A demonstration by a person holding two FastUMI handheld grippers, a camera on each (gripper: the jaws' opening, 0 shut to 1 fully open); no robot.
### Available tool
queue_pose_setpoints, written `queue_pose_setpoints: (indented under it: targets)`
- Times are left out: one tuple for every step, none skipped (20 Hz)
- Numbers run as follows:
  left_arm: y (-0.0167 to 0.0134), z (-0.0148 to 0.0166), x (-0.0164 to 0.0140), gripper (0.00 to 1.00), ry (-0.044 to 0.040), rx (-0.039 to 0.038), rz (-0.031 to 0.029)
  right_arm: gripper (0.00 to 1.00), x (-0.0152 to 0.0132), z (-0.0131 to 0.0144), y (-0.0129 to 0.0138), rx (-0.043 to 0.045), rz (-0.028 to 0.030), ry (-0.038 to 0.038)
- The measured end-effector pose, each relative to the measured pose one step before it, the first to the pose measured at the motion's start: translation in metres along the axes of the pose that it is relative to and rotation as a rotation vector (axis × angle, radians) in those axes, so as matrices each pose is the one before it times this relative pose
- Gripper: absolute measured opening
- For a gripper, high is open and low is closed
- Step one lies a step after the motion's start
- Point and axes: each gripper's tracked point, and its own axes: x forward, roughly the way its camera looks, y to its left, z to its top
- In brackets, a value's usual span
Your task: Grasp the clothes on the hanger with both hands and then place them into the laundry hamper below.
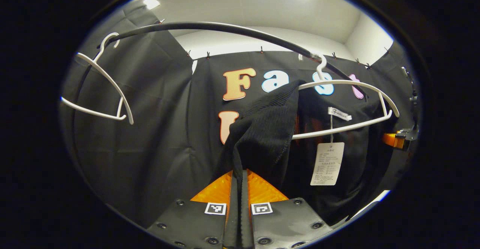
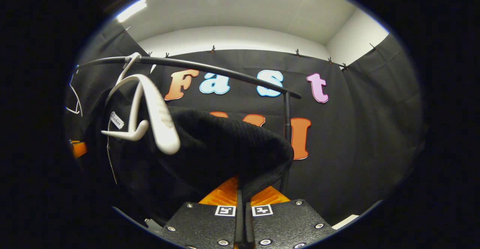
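A black knit garment [image 1: 262,136] hangs on a white hanger [image 1: 347,84] from the black rail [image 1: 225,27], with a paper tag [image 1: 327,163] dangling inside it. My left gripper [image 1: 239,176] is shut on one shoulder of it and holds the fabric off that end of the hanger. In the right gripper view the same garment [image 2: 225,147] drapes off the tilted white hanger [image 2: 157,117]. There my right gripper [image 2: 242,192] is shut on a fold of the other shoulder. Each view shows the other gripper as a small shape at the garment's far side [image 1: 397,138] [image 2: 77,147].
An empty white hanger [image 1: 101,91] hangs at the left end of the curved rail. The rail's upright post [image 2: 287,129] stands just behind the garment in the right gripper view. Black cloth walls close in all around.
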Motion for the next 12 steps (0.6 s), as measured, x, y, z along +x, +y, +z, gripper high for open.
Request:
queue_pose_setpoints:
  targets:
    - [-0.00368,-0.00353,0.00028,0.11,0.00184,-0.00984,-0.01160,0.01,-0.00638,-0.00959,0.00901,0.00745,0.01553,-0.00032]
    - [-0.00288,-0.00228,-0.00023,0.11,-0.00232,-0.00970,-0.01216,0.01,-0.00941,-0.00415,0.00911,0.00514,0.01090,-0.00054]
    - [-0.00363,-0.00155,-0.00037,0.12,-0.00296,-0.01136,-0.01899,0.01,-0.00684,-0.00504,0.00923,0.00320,0.01466,0.00457]
    - [-0.00477,-0.00290,-0.00125,0.12,0.00442,-0.01230,-0.01947,0.01,-0.00634,-0.00268,0.00950,0.00314,0.01533,0.01200]
    - [-0.00387,-0.00366,-0.00142,0.13,0.01245,-0.01607,-0.02218,0.01,-0.00583,-0.00293,0.00891,0.00830,0.01487,0.00815]
    - [-0.00382,-0.00428,-0.00193,0.08,0.01315,-0.01957,-0.02001,0.01,-0.00304,-0.00027,0.00882,0.01234,0.01841,0.00314]
    - [-0.00367,-0.00423,-0.00175,0.15,0.01326,-0.02449,-0.01798,0.01,-0.00380,0.00047,0.00507,0.00695,0.01517,0.00179]
    - [-0.00485,-0.00523,-0.00034,0.16,0.01322,-0.02787,-0.02514,0.01,-0.00284,-0.00195,0.00523,-0.00084,0.01248,0.00408]
    - [-0.00437,-0.00314,0.00141,0.19,0.00756,-0.02731,-0.02559,0.01,-0.00169,-0.00024,0.00441,-0.00283,0.01090,0.00141]
    - [-0.00337,-0.00379,0.00085,0.22,0.00436,-0.01390,-0.01929,0.01,-0.00238,-0.00024,0.00777,-0.00436,0.00914,0.00225]
    - [-0.00383,-0.00281,0.00101,0.27,0.00154,-0.00484,-0.01831,0.01,-0.00321,0.00040,0.00714,-0.00104,0.00737,0.00045]
    - [-0.00430,-0.00452,-0.00071,0.32,0.00705,0.00463,-0.01951,0.01,-0.00229,0.00028,0.00375,0.00219,0.00487,0.00083]
